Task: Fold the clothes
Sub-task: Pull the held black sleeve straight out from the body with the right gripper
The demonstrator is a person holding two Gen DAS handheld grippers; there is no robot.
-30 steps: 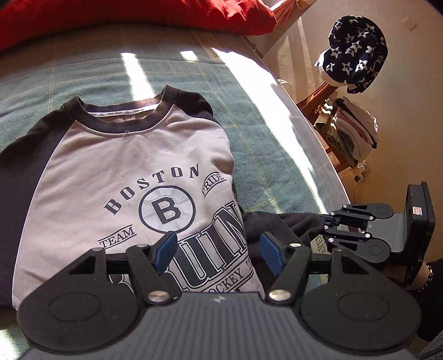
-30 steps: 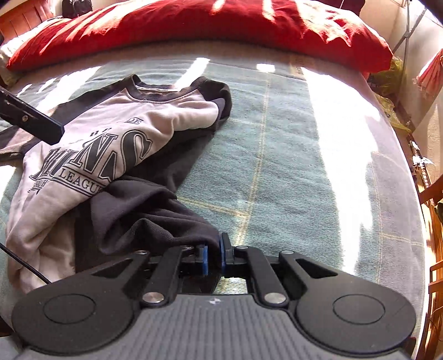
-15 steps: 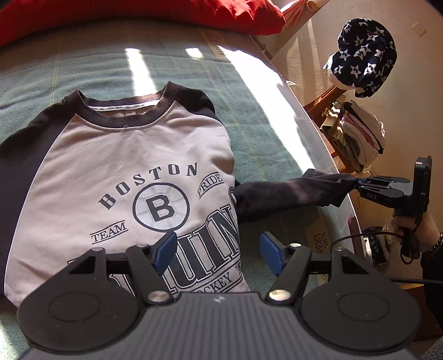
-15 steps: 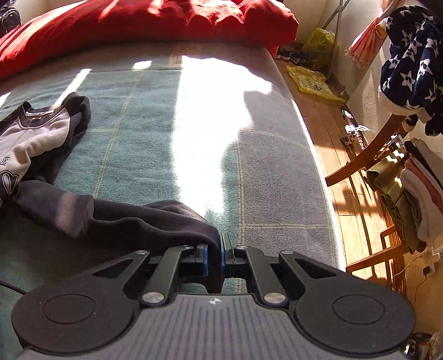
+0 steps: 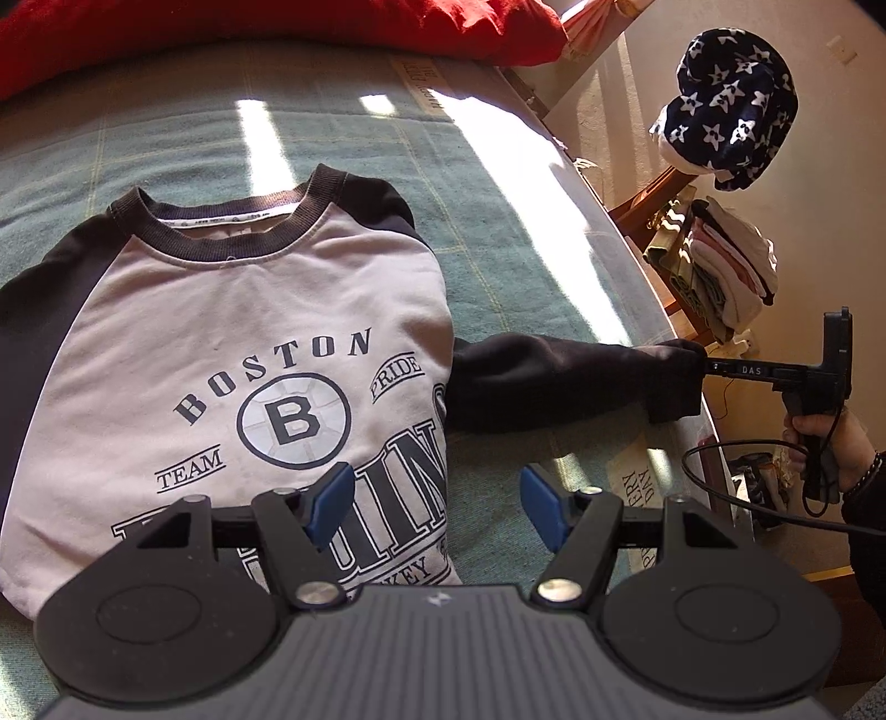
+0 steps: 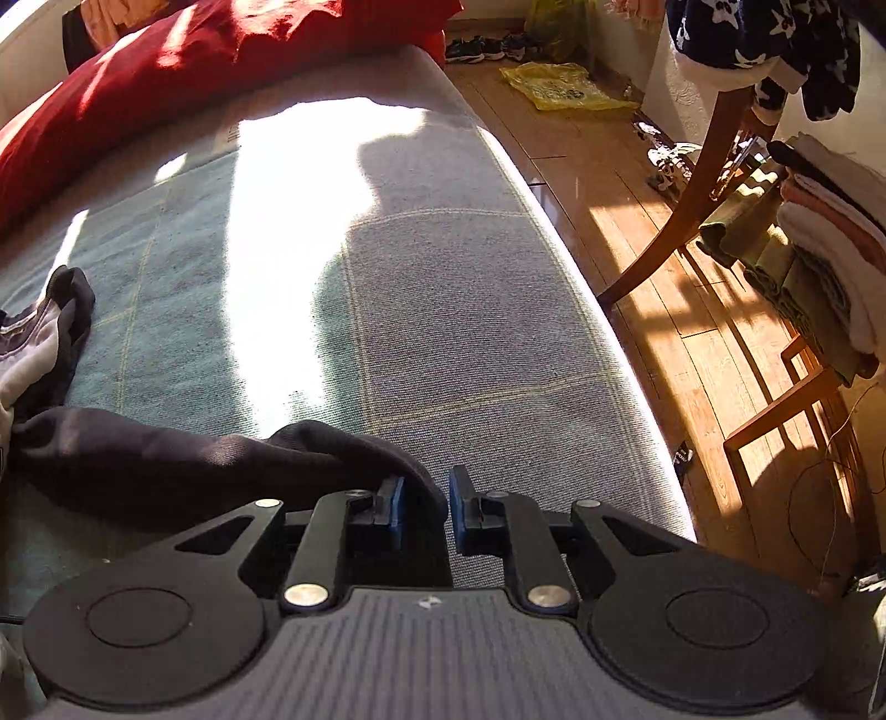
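Only left view shows right tongs at sleeve cuff

Bed, covered with a teal checked blanket, sunlit in patches; grey-and-black Boston sweatshirt lying flat ahead of the left claw; red pillow at the far end beyond it.
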